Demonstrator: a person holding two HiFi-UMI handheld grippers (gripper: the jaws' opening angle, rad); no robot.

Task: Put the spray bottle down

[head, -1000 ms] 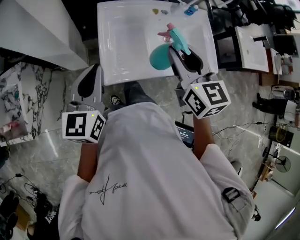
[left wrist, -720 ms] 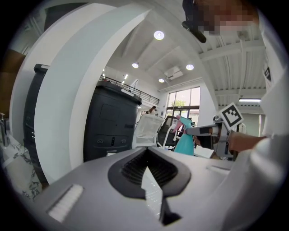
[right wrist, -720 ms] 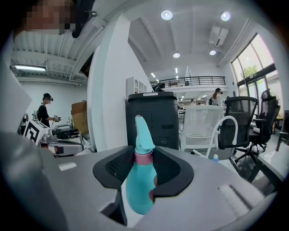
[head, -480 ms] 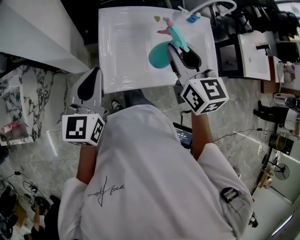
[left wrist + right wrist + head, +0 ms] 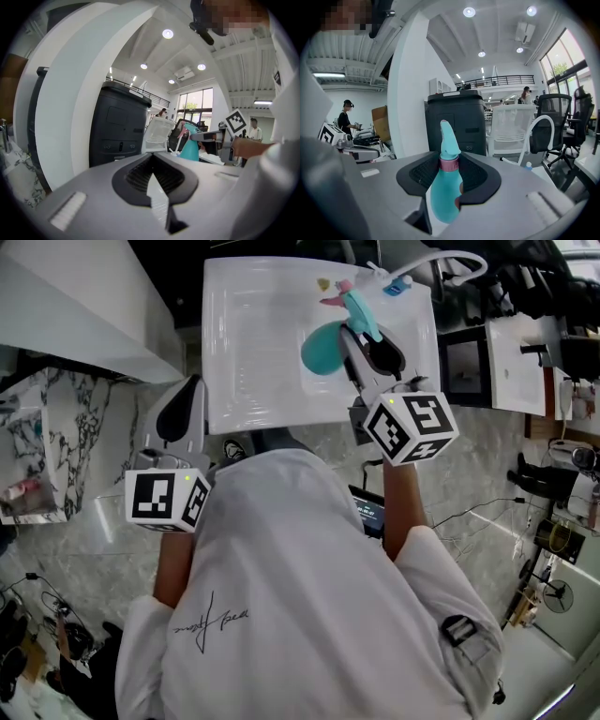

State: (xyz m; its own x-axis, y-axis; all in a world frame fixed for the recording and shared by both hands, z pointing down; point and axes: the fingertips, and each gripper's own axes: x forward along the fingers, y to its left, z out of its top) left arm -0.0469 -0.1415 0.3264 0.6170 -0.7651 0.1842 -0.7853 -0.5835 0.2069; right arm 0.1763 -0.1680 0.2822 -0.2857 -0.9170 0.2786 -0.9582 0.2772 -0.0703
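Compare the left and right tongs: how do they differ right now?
The right tongs are clamped on the teal bottle near its neck; the left tongs are shut and empty. The right tongs reach out over the white basin; the left tongs sit off its left edge, short of it. Both are the same grey build.

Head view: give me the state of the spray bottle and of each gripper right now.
Spray bottle: upright, clamped in the right gripper over the white basin, not yet released.
Right gripper: shut on the spray bottle at its pink collar and upper body.
Left gripper: jaws together, nothing between them, held outside the white basin's near left corner.
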